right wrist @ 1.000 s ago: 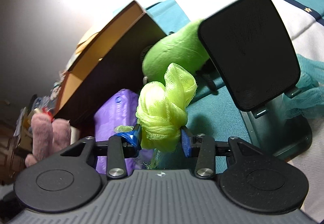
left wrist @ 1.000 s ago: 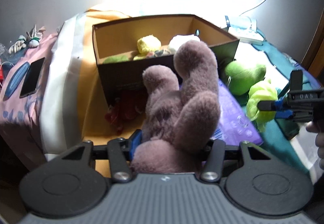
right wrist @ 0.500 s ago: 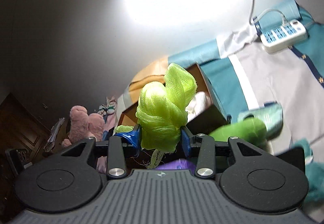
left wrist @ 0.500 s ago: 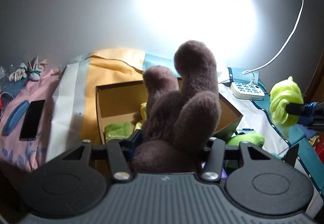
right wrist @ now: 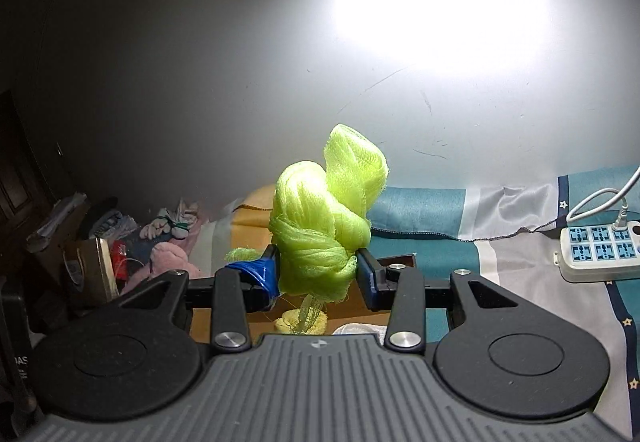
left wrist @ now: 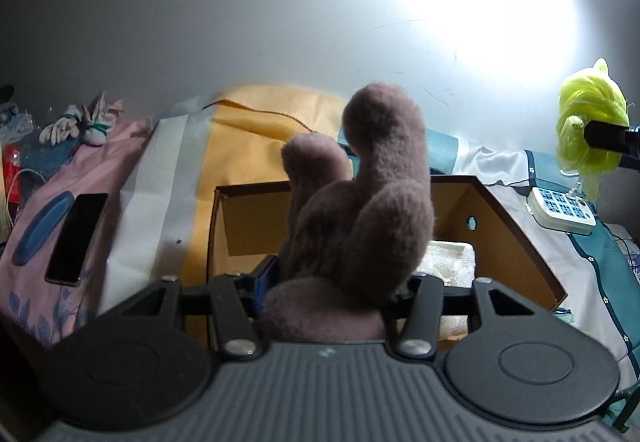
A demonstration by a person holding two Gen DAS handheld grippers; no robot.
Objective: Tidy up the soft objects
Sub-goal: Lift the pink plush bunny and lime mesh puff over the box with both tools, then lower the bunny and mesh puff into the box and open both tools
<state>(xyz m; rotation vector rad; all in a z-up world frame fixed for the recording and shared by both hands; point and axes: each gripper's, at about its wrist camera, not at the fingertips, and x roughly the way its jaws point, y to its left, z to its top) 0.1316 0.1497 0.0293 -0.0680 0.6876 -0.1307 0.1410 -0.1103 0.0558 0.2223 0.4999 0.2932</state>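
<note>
since a second ago both grippers have risen: the cardboard box [left wrist: 516, 238], then level with the left camera, now sits below it, its front wall hidden. left gripper [left wrist: 332, 282] jaws pinch the brown plush toy [left wrist: 360, 218], held over the box. right gripper [right wrist: 316, 276] jaws pinch the lime mesh puff [right wrist: 324, 226], now clear of the bedding, up against the wall. in the box: a white towel [left wrist: 448, 262]; right view shows something yellow [right wrist: 300, 322] below the puff. power strip [right wrist: 600, 250] on the bedspread.
</note>
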